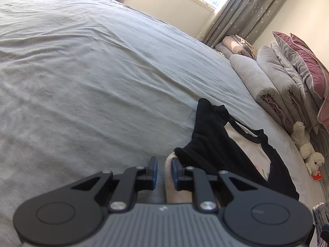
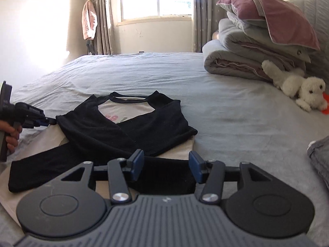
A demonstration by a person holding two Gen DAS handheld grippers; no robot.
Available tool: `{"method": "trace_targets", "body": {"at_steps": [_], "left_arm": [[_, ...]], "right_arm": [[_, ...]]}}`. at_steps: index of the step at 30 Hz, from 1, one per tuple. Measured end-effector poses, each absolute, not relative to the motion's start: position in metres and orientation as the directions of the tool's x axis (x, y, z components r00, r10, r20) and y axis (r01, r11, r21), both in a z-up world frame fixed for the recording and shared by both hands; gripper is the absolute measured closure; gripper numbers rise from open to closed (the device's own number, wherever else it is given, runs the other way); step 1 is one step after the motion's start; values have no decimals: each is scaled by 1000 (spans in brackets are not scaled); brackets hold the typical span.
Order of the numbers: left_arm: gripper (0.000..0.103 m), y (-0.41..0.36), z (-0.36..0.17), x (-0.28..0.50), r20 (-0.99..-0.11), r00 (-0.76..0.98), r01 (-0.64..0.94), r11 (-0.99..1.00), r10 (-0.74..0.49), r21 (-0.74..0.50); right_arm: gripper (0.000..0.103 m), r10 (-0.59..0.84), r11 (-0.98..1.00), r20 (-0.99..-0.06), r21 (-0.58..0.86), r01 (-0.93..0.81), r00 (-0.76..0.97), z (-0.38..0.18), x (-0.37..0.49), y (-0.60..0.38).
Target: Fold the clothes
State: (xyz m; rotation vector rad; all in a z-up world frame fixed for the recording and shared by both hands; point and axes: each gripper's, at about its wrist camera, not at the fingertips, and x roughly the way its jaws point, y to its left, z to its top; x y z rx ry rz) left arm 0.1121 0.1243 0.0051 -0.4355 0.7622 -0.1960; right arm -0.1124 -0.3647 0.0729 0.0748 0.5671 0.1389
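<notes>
Right at our lens in the right wrist view, the right gripper (image 2: pixel 166 163) stood wide open with nothing between its blue pads (image 2: pixel 138 162), poised over the near end of a black sleeve (image 2: pixel 67 164). That sleeve ran across the lower part of the shirt (image 2: pixel 127 127), a cream garment with black sleeves, which lay on the grey sheet (image 2: pixel 236 111) near the bed's middle. Both sleeves were folded in and crossed over the chest, leaving a patch of cream with a pink print showing below the collar.

From this side we could also see the left gripper (image 2: pixel 47 121) at the shirt's left edge, its tips touching the black fabric at the shoulder, with a hand (image 2: pixel 11 138) gripping its handle. Whether it had pinched the cloth we could not tell from there.

Our left wrist view settled part of that: the left gripper (image 1: pixel 164 170) was nearly closed, with a narrow gap between its fingers (image 1: pixel 153 169), and a cream fold of the shirt (image 1: pixel 226 144) lay in that gap. A firm hold we could not confirm. This view showed mostly bare sheet (image 1: pixel 92 72) stretching away, which the right one did not.

Both views took in the folded quilts (image 2: pixel 242 57) and a white plush dog (image 2: pixel 300 92) by the headboard; only the right view showed the pink towel (image 2: pixel 88 20) hanging by the curtain.
</notes>
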Motion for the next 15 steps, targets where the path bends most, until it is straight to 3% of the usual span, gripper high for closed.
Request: {"method": "trace_targets", "body": {"at_steps": [4,8,10,13,14,15], "left_arm": [[86,126,4,112,-624,710,6,889,-327,-458],[86,127,3,113,-623,709,-6,881,-330,-474],[86,128,3,113,-622,709,-8,877,-334,-480],[86,129,3,113,-623,707,-9,876,-336,-482],[86,129,3,114,-623,706,-11,874,-337,-485],[86,130,3,114,-622,706,-13,873,-338,-488]], "right_arm": [[50,113,984,-513,-60,-167,851,77,-116,-345],[51,162,958,-574,-105,-268,803,63,-108,-328],[58,183,940,-604,-124,-318,776,56,-104,-319],[61,209,908,-648,-149,-391,733,45,-97,-306],[68,197,904,-654,-168,-394,731,44,-94,-303],[87,176,899,-669,-190,-395,722,40,-91,-299]]}}
